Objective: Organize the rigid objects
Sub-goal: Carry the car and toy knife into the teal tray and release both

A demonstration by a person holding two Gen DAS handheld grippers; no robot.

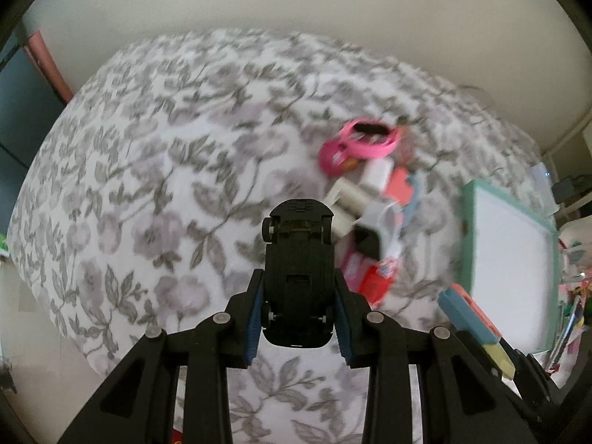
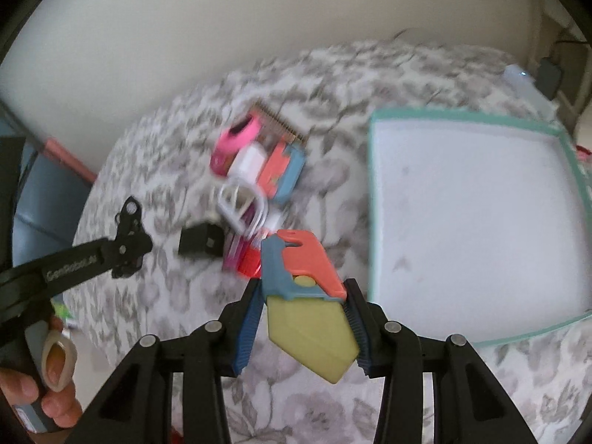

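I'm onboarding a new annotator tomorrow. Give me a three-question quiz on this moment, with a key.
1. True or false: the left gripper holds a black toy car underside-up.
2. What does the right gripper grip?
A. pink plastic ring
B. coral, blue and yellow toy knife
C. black cube
3. Fill in: the white tray with the teal rim holds ____ objects.

Key: 1 true; 2 B, the toy knife; 3 no.

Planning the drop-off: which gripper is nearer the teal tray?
Right. The right gripper, shut on a toy knife, is beside the tray; the left gripper, holding a black car, is farther left.
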